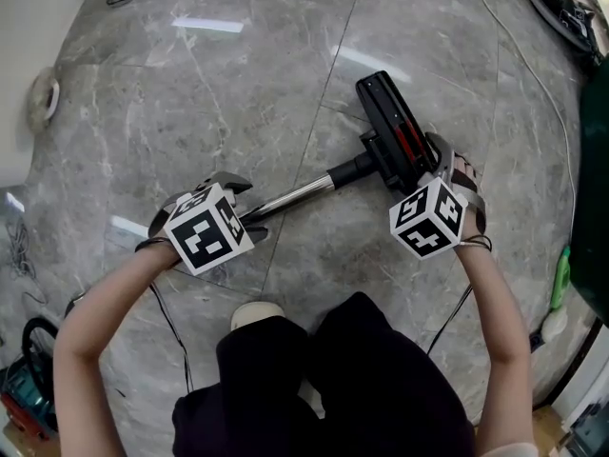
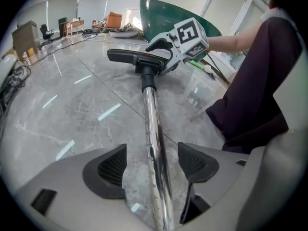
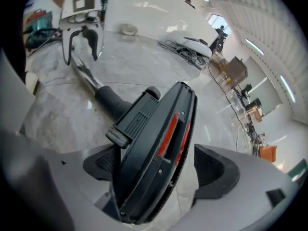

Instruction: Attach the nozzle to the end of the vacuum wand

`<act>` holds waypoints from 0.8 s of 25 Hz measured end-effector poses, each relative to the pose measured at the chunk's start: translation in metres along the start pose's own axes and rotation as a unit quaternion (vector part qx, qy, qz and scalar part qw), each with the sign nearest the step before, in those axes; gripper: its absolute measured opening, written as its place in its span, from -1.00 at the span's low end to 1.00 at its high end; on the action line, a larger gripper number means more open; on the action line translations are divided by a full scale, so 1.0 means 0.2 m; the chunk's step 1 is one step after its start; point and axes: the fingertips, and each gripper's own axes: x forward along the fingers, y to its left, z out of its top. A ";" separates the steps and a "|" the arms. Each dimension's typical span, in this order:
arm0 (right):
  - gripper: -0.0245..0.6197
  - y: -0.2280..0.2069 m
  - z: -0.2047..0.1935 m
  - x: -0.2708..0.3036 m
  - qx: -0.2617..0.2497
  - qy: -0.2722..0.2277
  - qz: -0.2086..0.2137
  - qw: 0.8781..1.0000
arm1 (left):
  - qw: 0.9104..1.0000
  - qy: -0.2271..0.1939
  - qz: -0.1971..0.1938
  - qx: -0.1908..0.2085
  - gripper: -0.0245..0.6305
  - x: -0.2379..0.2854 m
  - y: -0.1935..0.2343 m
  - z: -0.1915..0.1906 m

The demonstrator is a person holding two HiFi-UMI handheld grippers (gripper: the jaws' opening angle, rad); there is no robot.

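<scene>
A chrome vacuum wand [image 1: 295, 195] lies on the grey marble floor, its far end seated in the neck of a black nozzle [image 1: 388, 122] with red strips. My left gripper [image 1: 245, 208] straddles the wand's near end. In the left gripper view, the wand [image 2: 153, 129] runs between the pads [image 2: 113, 167] with floor showing on both sides; this gripper [image 2: 153, 160] is open. My right gripper [image 1: 433, 165] is at the nozzle's near end. The nozzle [image 3: 154, 143] sits tilted between its jaws, over the left pad, with a gap at the right pad [image 3: 214, 170].
The person's dark trouser legs [image 1: 352, 369] and a pale shoe [image 1: 257, 314] are just behind the wand. A thin cable [image 1: 542, 84] crosses the floor at right beside a green panel [image 1: 595, 188]. Cables and a white device [image 3: 192, 44] lie farther off.
</scene>
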 end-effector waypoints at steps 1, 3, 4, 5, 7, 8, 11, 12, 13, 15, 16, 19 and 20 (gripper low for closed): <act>0.50 0.01 0.01 -0.01 -0.021 -0.001 -0.001 1.000 | 1.000 -0.003 -0.003 -0.005 0.06 0.00 -0.01 -0.01; 0.50 0.02 0.01 -0.04 -0.023 -0.002 0.016 1.000 | 1.000 -0.007 -0.001 -0.010 0.06 -0.01 -0.02 -0.01; 0.50 0.01 0.00 -0.06 -0.009 -0.006 0.027 1.000 | 1.000 -0.010 0.002 -0.013 0.06 -0.02 -0.02 0.00; 0.50 0.01 0.01 -0.09 0.010 -0.011 0.039 0.999 | 1.000 -0.014 0.007 -0.015 0.06 -0.03 -0.02 0.01; 0.50 0.00 0.01 -0.15 0.054 -0.023 0.069 0.996 | 0.999 -0.027 0.010 -0.018 0.06 -0.07 -0.02 0.03; 0.50 0.01 0.02 -0.18 0.077 -0.030 0.085 0.993 | 0.999 -0.034 0.008 -0.019 0.05 -0.09 -0.03 0.04; 0.49 0.02 0.09 -0.28 0.135 -0.076 0.114 0.981 | 0.997 -0.075 0.004 -0.023 0.03 -0.17 -0.05 0.11; 0.49 0.01 0.13 -0.31 0.150 -0.097 0.114 0.977 | 0.995 -0.095 0.008 -0.028 -0.08 -0.20 -0.05 0.15; 0.49 0.01 0.17 -0.34 0.163 -0.120 0.111 0.973 | 0.993 -0.115 0.015 -0.034 -0.25 -0.23 -0.04 0.18; 0.45 -0.01 0.25 -0.40 0.198 -0.170 0.099 0.960 | 0.986 -0.153 0.036 -0.048 -0.49 -0.27 -0.01 0.25; 0.23 -0.03 0.28 -0.42 0.225 -0.199 0.084 0.950 | 0.983 -0.171 0.047 -0.054 -0.60 -0.28 0.00 0.28; -0.83 -0.12 0.33 -0.45 0.306 -0.277 0.022 0.911 | 0.966 -0.233 0.076 -0.080 -0.88 -0.31 0.06 0.37; -0.87 -0.14 0.34 -0.45 0.325 -0.294 0.011 0.899 | 0.959 -0.255 0.081 -0.094 -0.89 -0.32 0.07 0.40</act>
